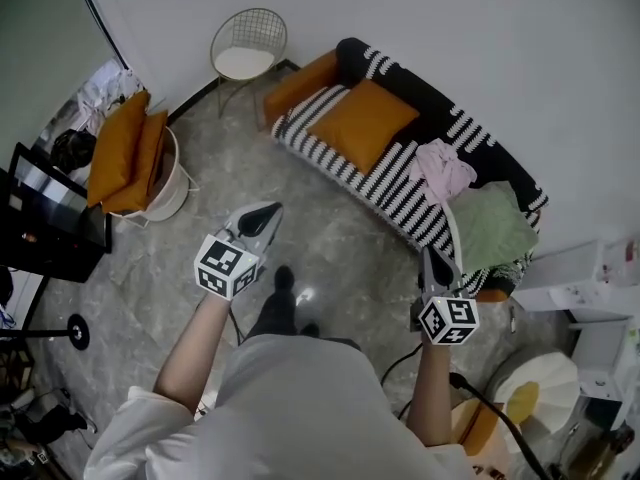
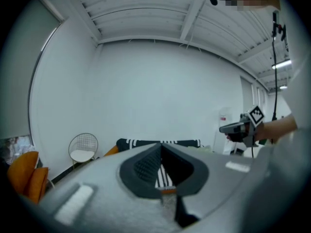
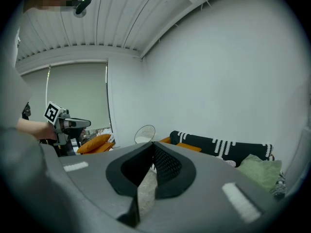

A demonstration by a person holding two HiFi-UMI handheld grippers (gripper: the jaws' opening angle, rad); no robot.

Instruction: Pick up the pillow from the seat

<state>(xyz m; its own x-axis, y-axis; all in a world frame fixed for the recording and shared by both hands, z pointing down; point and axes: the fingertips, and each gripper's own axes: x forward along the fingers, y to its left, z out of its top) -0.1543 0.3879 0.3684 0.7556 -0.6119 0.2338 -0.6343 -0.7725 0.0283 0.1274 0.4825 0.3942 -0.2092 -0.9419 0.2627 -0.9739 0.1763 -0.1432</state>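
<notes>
Facing striped sofa (image 1: 400, 193) — left gripper (image 1: 266, 213) and right gripper (image 1: 434, 260) both closed, empty, well short of orange pillow (image 1: 362, 123); unopened jaws would likely just shove it.

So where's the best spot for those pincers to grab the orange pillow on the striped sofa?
Probably the edge of the orange pillow that faces the room, near a corner, where the soft cover looks thin enough to pinch. Come in from the open front of the striped sofa. The backrest closes off the far side, and the pink cloth lies further along the seat.
</notes>
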